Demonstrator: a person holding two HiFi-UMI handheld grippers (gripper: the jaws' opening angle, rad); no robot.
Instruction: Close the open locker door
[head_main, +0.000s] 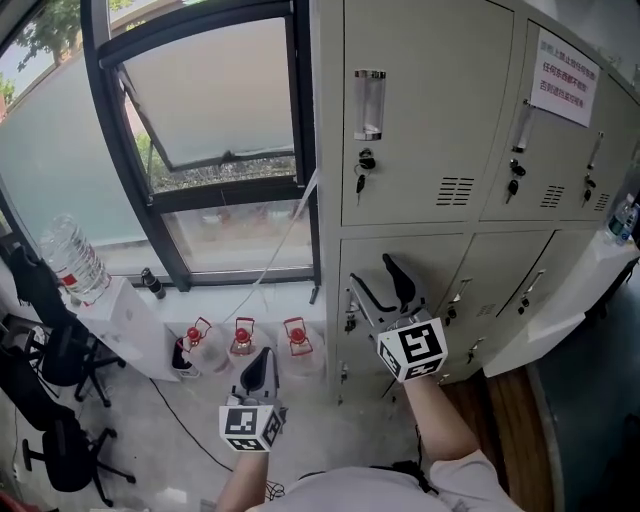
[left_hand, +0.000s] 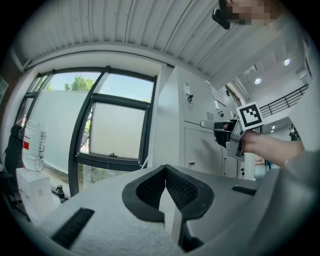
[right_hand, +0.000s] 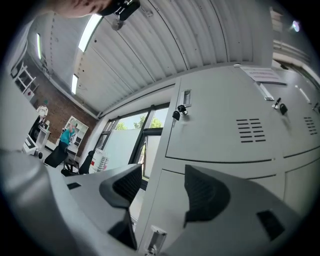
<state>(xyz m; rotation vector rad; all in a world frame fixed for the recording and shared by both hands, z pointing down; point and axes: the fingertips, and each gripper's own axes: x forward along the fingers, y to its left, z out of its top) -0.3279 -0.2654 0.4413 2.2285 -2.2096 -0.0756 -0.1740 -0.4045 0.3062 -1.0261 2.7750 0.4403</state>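
A bank of grey lockers (head_main: 420, 120) fills the right of the head view. One lower door (head_main: 570, 305) at the far right stands swung open towards me. My right gripper (head_main: 386, 283) is open and empty, raised in front of the shut lower-left locker door (right_hand: 165, 200), well left of the open one. In the right gripper view that door's latch (right_hand: 155, 240) shows just below the jaws. My left gripper (head_main: 262, 368) hangs low over the floor by the window with its jaws shut on nothing (left_hand: 165, 187). The open door is out of both gripper views.
A dark-framed window (head_main: 200, 150) is left of the lockers. Three red-capped jugs (head_main: 240, 340) stand on the floor beneath it. A large water bottle (head_main: 72, 258) rests on a white box at left, beside black office chairs (head_main: 50, 400). Keys (head_main: 364, 170) hang in the upper locker locks.
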